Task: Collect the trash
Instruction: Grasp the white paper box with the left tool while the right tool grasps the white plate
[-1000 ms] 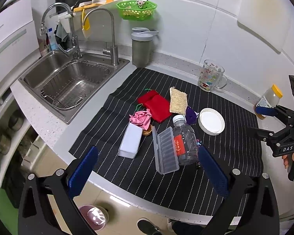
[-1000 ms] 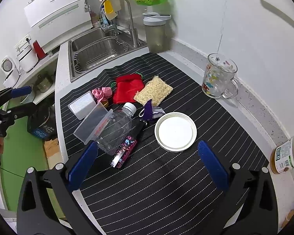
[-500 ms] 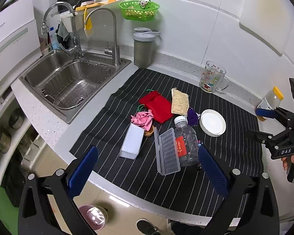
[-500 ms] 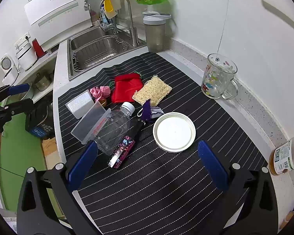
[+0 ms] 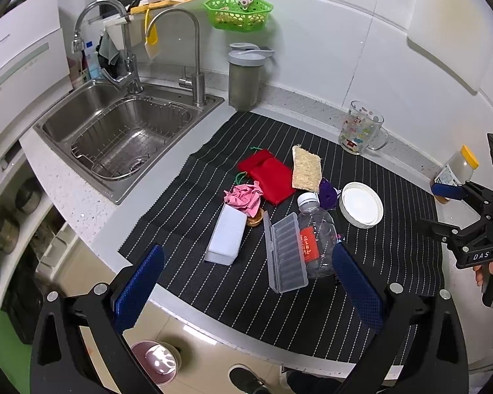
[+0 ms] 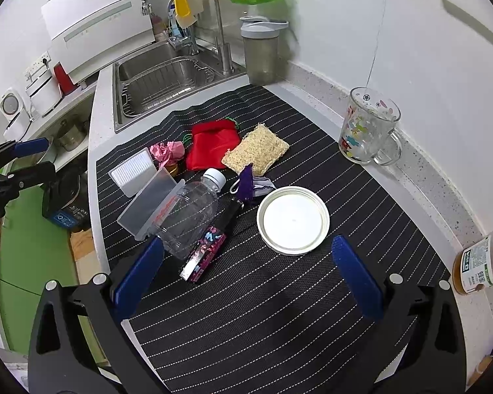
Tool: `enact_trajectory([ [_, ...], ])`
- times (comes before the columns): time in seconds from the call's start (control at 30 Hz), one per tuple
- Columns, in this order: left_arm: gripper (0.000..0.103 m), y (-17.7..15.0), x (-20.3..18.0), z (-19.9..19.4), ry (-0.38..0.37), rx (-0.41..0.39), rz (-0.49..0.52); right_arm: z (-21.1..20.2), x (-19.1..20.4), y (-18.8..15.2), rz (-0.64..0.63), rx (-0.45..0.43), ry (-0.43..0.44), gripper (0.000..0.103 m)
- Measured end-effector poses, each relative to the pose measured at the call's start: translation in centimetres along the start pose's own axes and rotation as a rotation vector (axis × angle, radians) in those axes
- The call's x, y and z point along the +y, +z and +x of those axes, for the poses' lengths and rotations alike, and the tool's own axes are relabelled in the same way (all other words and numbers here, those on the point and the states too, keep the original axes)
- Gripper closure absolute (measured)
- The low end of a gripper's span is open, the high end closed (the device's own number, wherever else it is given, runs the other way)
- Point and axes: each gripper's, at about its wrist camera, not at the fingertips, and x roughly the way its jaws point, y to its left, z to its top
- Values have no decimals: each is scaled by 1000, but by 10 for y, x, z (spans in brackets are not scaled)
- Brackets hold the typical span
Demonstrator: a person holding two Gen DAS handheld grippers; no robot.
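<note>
On a black striped mat (image 5: 394, 262) (image 6: 279, 312) lies a cluster: an empty clear plastic bottle (image 5: 314, 234) (image 6: 189, 211), a clear plastic case (image 5: 284, 252) (image 6: 148, 202), crumpled pink paper (image 5: 245, 197) (image 6: 167, 151), a colourful wrapper (image 6: 203, 254), a purple scrap (image 5: 327, 192) (image 6: 246, 184), a red pouch (image 5: 268, 174) (image 6: 213, 146), a white lid (image 5: 361, 205) (image 6: 294, 220). My left gripper (image 5: 246, 285) is open and empty, above the mat's front edge. My right gripper (image 6: 246, 277) is open and empty, above the mat, near the lid.
A steel sink (image 5: 121, 134) with taps lies left of the mat. A grey shaker (image 5: 245, 78), a glass mug (image 6: 366, 128) and a jar (image 6: 480, 262) stand along the wall. A white block (image 5: 226, 238) and loofah pad (image 6: 256, 149) lie on the mat.
Both grippers have drifted slightly; the objects sit a little lower and closer in the views. Nothing on the mat has moved.
</note>
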Motion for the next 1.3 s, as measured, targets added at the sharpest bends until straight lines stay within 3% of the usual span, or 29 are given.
enact_trajectory([
  [0.63, 6, 7, 19, 58, 16, 101, 5, 16, -4, 0, 12, 40, 14, 3],
  [1.13, 7, -1, 39, 136, -7, 260, 31, 46, -22, 5, 52, 95, 7, 3],
  [1.23, 28, -3, 42, 147, -22, 288, 27, 51, -24, 5, 57, 106, 6, 3],
  [1.3, 52, -5, 43, 151, -26, 297, 22, 53, -24, 5, 61, 111, 5, 3],
])
